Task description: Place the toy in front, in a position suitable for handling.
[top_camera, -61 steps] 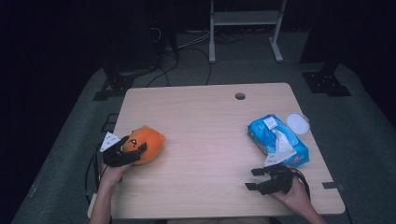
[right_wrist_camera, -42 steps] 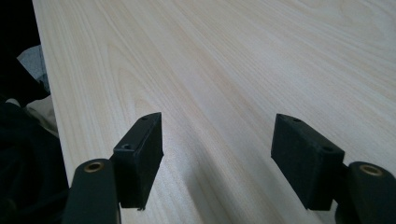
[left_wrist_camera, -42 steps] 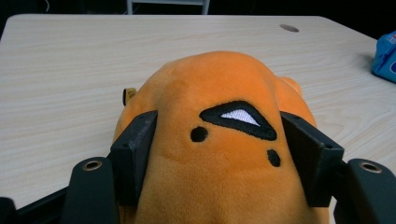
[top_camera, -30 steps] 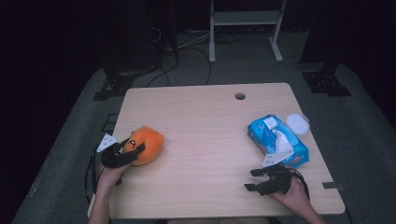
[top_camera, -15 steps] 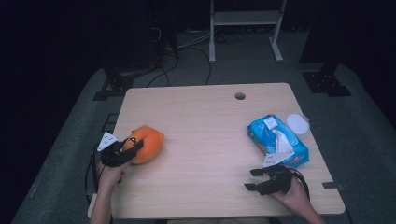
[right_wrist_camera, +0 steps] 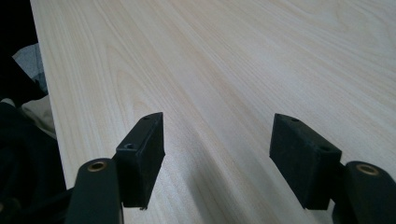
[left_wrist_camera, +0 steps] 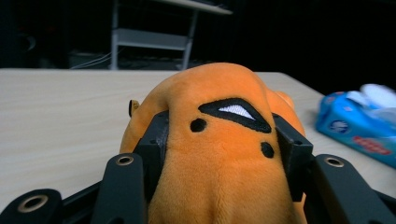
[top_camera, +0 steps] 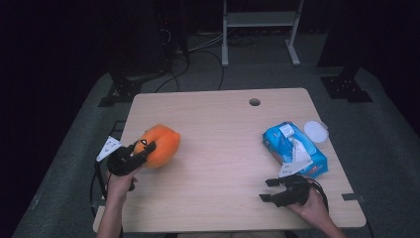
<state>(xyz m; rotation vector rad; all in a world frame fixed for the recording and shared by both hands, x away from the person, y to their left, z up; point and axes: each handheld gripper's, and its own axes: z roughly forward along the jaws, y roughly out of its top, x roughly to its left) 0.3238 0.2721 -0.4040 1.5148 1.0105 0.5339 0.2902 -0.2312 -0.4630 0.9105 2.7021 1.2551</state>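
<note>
the orange plush toy point(top_camera: 159, 144) sat near the left edge of the wooden table point(top_camera: 223, 129), and the left gripper point(top_camera: 132, 155) was clamped on its near end; in the left gripper view the two black jaws pressed into the soft orange fabric point(left_wrist_camera: 219, 154) on either side, just below a stitched black-and-white eye patch and two small black dots. whether the toy rested on the tabletop or was lifted a little off it could not be told. judging from this, the grasp itself looked done, and what remained was the carrying and setting down, wherever the toy was meant to go. across the table, well apart from the toy, a blue pack of wet wipes point(top_camera: 294, 148) lay near the right edge with a white wipe pulled up from its opening, and a round white lid point(top_camera: 315, 131) sat just beside it at the far side. the right gripper point(top_camera: 271, 190) lay close to the near right edge, just in front of the pack, its jaws spread wide with nothing between them but bare wood grain point(right_wrist_camera: 219, 93), so it seemed to have no part in the work yet.
</note>
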